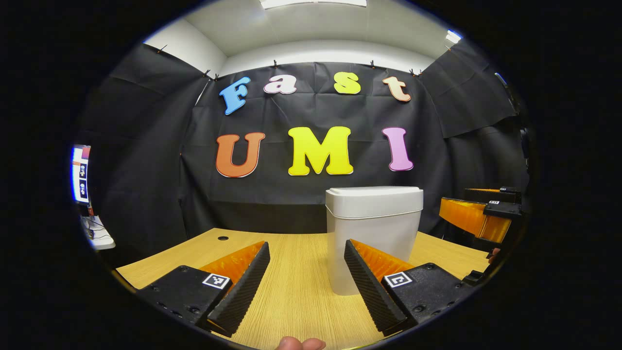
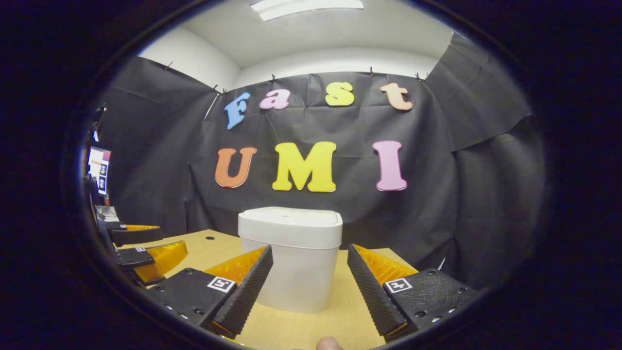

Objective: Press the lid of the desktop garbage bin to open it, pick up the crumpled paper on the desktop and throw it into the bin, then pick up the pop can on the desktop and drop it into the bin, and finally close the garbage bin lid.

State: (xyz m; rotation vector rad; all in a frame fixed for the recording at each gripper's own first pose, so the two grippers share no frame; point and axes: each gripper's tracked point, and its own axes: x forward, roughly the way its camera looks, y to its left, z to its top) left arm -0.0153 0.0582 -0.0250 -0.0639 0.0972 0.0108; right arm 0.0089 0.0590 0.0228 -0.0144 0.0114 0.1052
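One garbage bin [image 1: 373,238] stands on the desk [image 1: 296,287], its lid [image 1: 374,200] down; in the left gripper view it sits ahead of the left gripper [image 1: 307,284], toward the right jaw, which cuts off its lower right corner. That gripper's jaws are apart with nothing between them. In the right gripper view the bin stands straight ahead of the right gripper [image 2: 309,291], whose jaws are likewise apart and bare, hiding the bin's lower corners. A fingertip [image 1: 300,343] is cut off below.

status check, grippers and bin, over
Left gripper open, holding nothing. Right gripper open, holding nothing, facing the bin. Bin lid down, not yet pressed. Nothing between grippers and bin.
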